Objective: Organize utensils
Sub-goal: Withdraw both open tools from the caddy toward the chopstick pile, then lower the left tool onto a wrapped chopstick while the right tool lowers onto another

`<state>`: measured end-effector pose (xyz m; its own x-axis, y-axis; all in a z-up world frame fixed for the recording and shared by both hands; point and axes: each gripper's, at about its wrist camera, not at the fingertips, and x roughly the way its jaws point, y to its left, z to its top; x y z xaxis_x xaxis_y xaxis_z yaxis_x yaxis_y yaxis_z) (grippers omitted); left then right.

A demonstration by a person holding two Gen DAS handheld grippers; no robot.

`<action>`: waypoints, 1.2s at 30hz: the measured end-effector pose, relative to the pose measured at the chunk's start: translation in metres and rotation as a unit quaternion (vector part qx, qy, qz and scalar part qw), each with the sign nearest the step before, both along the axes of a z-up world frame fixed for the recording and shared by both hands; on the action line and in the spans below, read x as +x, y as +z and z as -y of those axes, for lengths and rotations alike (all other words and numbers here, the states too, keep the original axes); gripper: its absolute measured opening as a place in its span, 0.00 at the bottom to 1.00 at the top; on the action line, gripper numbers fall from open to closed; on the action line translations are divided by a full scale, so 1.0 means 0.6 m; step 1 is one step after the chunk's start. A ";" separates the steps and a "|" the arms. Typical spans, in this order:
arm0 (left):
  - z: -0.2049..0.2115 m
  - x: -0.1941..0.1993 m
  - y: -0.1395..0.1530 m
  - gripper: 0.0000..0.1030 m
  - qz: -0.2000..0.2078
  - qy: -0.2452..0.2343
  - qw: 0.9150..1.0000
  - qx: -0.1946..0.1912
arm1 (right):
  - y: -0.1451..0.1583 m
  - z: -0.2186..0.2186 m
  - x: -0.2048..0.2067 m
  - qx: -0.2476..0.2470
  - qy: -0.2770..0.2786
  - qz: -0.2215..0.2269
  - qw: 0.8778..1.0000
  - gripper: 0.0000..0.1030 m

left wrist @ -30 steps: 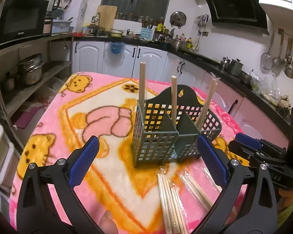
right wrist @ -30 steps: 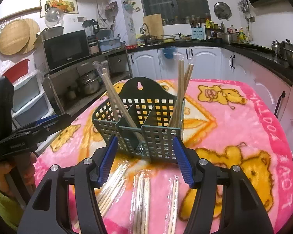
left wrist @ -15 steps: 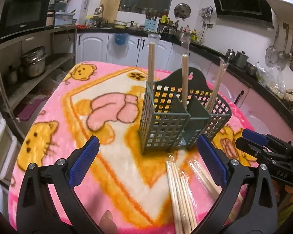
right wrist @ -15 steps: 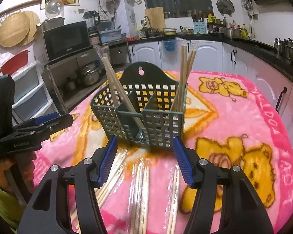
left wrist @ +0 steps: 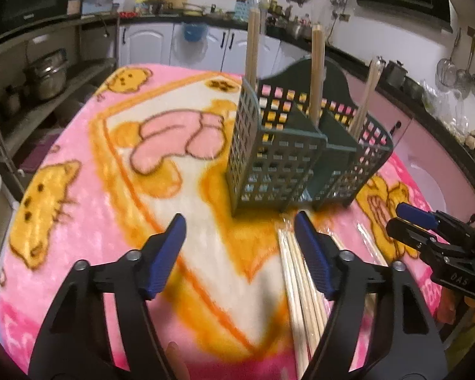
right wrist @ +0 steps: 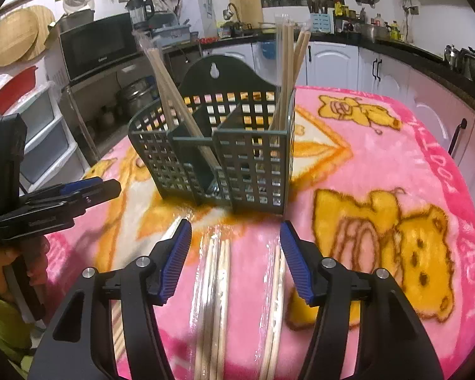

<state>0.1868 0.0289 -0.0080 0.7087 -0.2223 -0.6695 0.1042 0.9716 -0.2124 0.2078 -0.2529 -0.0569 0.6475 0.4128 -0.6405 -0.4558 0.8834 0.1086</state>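
Observation:
A dark green slotted utensil holder (left wrist: 269,164) (right wrist: 237,164) stands upright on the pink blanket, with wrapped chopsticks (left wrist: 316,63) (right wrist: 174,101) standing in its compartments. More wrapped chopsticks (left wrist: 297,278) (right wrist: 218,285) lie flat on the blanket in front of it. My left gripper (left wrist: 239,221) hovers low before the holder; its jaws are closing with only blanket between them, and the loose chopsticks lie under its right finger. My right gripper (right wrist: 236,226) hangs over the loose chopsticks, closing slightly, its pads clear of them.
The pink cartoon blanket (left wrist: 79,190) covers the whole table. A shelf with pots (left wrist: 44,76) stands to the left, white cabinets (right wrist: 332,60) and a dark counter behind. In each wrist view the other gripper shows at the side, right (left wrist: 427,237) and left (right wrist: 57,199).
Both grippers have sunk toward the blanket and tipped downward, so the holder looms larger. The left jaws have narrowed markedly. The right jaws look about the same.

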 end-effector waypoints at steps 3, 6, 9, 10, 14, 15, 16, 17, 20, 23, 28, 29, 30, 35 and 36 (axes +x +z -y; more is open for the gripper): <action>0.005 0.006 -0.013 0.42 -0.017 -0.010 1.000 -0.004 | -0.012 -0.002 0.004 -0.008 0.003 -0.011 1.000 0.44; 0.011 0.010 -0.025 0.35 -0.030 -0.020 0.999 -0.005 | -0.023 -0.006 0.007 -0.015 0.007 -0.022 1.000 0.35; 0.019 0.016 -0.036 0.30 -0.045 -0.029 0.999 -0.007 | -0.034 -0.011 0.010 -0.022 0.011 -0.031 0.999 0.31; 0.023 0.017 -0.039 0.30 -0.049 -0.033 0.998 -0.005 | -0.038 -0.012 0.011 -0.024 0.013 -0.034 0.999 0.31; 0.041 0.022 -0.051 0.27 -0.059 -0.046 0.997 0.010 | -0.047 -0.015 0.014 -0.028 0.015 -0.042 0.999 0.30; 0.045 0.023 -0.053 0.26 -0.062 -0.049 0.997 0.015 | -0.050 -0.015 0.014 -0.028 0.015 -0.043 0.999 0.30; 0.049 0.024 -0.056 0.26 -0.064 -0.051 0.996 0.021 | -0.051 -0.016 0.015 -0.028 0.015 -0.044 0.999 0.30; 0.052 0.025 -0.059 0.25 -0.067 -0.053 0.996 0.025 | -0.053 -0.017 0.016 -0.028 0.016 -0.046 0.998 0.30; 0.061 0.030 -0.068 0.25 -0.078 -0.058 0.995 0.037 | -0.059 -0.018 0.019 -0.028 0.017 -0.050 0.998 0.30; 0.068 0.034 -0.074 0.25 -0.081 -0.063 0.994 0.043 | -0.064 -0.019 0.024 -0.031 0.016 -0.055 0.998 0.30; 0.080 0.043 -0.075 0.25 -0.082 -0.070 0.993 0.052 | -0.074 -0.025 0.031 -0.037 0.018 -0.065 0.997 0.30; 0.083 0.045 -0.076 0.25 -0.082 -0.072 0.993 0.055 | -0.077 -0.026 0.033 -0.039 0.018 -0.067 0.997 0.30; 0.086 0.049 -0.078 0.25 -0.084 -0.073 0.992 0.057 | -0.079 -0.027 0.034 -0.040 0.018 -0.070 0.997 0.30; 0.094 0.062 -0.081 0.25 -0.086 -0.074 0.991 0.065 | -0.087 -0.032 0.041 -0.044 0.022 -0.078 0.996 0.30; 0.095 0.064 -0.082 0.25 -0.087 -0.074 0.991 0.065 | -0.087 -0.033 0.042 -0.044 0.023 -0.079 0.996 0.30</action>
